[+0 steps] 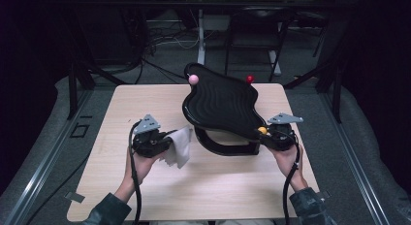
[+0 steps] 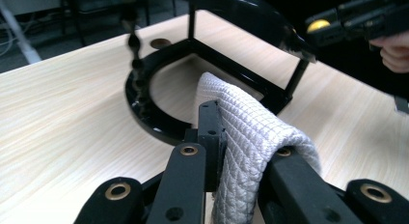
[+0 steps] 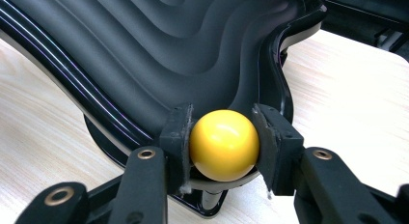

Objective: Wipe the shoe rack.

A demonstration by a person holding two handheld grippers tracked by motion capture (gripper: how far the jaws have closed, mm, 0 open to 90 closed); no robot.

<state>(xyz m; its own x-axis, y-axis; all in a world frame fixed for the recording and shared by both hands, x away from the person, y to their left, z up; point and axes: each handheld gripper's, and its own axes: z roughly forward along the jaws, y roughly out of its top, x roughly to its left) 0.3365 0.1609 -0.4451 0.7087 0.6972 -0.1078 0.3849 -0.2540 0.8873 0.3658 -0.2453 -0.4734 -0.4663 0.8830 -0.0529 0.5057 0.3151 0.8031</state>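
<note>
At lower left of the high view the left gripper [image 1: 167, 137] is clamped tight on a white quilted cloth [image 1: 180, 145], which hangs onto the bench [image 1: 145, 186] beside the stand. The black wavy tray [image 1: 220, 104] sits at centre, a pink ball [image 1: 193, 79] and a red ball [image 1: 249, 79] at its far corners. At right, the right gripper [image 1: 265, 133] grips the yellow ball [image 1: 262, 130] on the tray's near corner.

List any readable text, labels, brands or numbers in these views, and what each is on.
None: no print, label, brand or number can be read.
black wavy tray: plain, no marking.
white cloth in the left gripper: quilted weave, no tag.
yellow ball in the right gripper: plain.
wooden table: bare grain.
</note>
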